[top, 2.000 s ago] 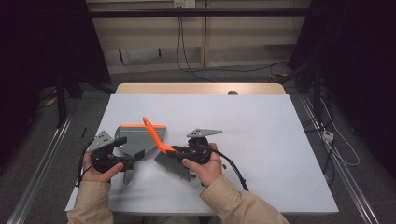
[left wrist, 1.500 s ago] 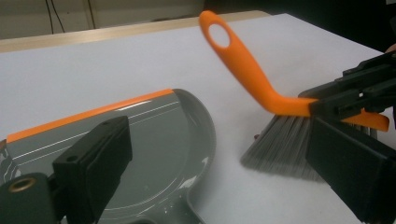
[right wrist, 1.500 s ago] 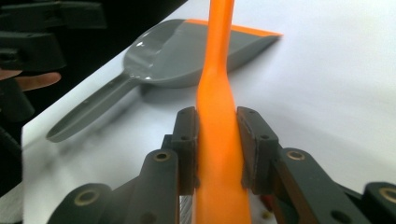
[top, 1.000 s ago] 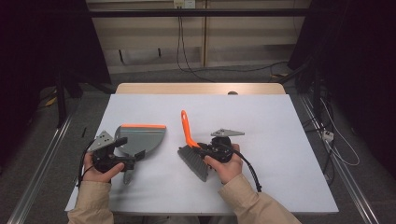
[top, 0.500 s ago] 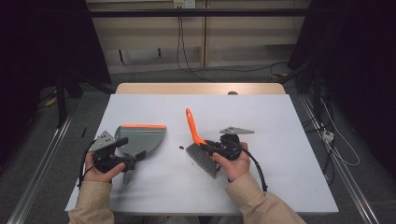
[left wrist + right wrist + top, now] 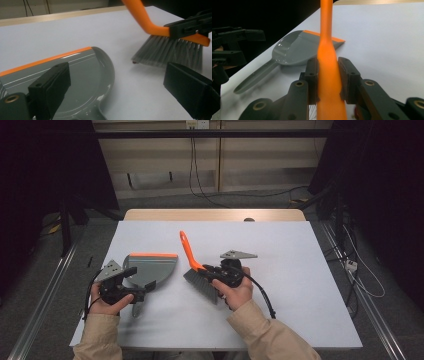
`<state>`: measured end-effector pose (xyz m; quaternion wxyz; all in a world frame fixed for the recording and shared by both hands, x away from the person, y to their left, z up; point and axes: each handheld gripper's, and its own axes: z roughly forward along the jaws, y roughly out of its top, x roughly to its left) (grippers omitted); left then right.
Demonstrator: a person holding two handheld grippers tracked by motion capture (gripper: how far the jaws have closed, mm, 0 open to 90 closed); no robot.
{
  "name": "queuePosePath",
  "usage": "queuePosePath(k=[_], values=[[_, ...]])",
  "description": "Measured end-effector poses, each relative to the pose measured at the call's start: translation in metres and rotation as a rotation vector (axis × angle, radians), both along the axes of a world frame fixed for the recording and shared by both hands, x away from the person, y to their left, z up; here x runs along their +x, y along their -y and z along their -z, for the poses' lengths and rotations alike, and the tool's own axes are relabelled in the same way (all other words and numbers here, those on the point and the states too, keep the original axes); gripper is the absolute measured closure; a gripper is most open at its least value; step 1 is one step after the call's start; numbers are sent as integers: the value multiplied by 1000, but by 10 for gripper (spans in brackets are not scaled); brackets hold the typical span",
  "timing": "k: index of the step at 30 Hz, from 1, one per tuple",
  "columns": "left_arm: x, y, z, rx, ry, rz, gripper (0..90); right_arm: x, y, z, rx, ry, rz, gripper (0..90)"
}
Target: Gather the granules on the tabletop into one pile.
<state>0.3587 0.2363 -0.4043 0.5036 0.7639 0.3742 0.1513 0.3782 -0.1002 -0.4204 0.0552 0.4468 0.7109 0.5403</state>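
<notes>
A grey dustpan [image 6: 152, 266] with an orange front lip lies flat on the white table [image 6: 300, 270], left of centre. My left gripper [image 6: 141, 277] hovers just over its handle end, open, and in the left gripper view [image 6: 117, 75] its jaws stand wide apart with the dustpan [image 6: 82, 82] below them. My right gripper [image 6: 209, 271] is shut on the orange handle of a hand brush [image 6: 189, 251]. The grey bristles [image 6: 201, 284] rest on the table right of the pan. In the right gripper view [image 6: 327, 72] both pads press the handle [image 6: 326, 45].
A small dark speck [image 6: 134, 62] lies at the edge of the bristles [image 6: 165, 51]. The table's wooden far edge [image 6: 215, 215] borders a dark floor with cables. White tabletop stretches to the right of my right hand [image 6: 235, 292].
My right gripper carried the brush off the dustpan to the right, then came back slightly left. The handle now stands steeper. My left gripper and the dustpan stayed put.
</notes>
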Motion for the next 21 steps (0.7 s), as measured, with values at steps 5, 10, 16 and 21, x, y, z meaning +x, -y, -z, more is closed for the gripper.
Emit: queuePosePath(k=[5,10,16,21], values=[[1,-2,1,1,-2,-4,73,9,-23,10,22,-20,-4,711],[0,-2,0,0,1,-8,73,19,-21,19,-32,-55,26,708],[0,-1,0,9,4,-3,73,14,0,18,-65,-41,74,707],[0,2,-1,14,6,1,73,6,19,19,-56,-42,117,704]])
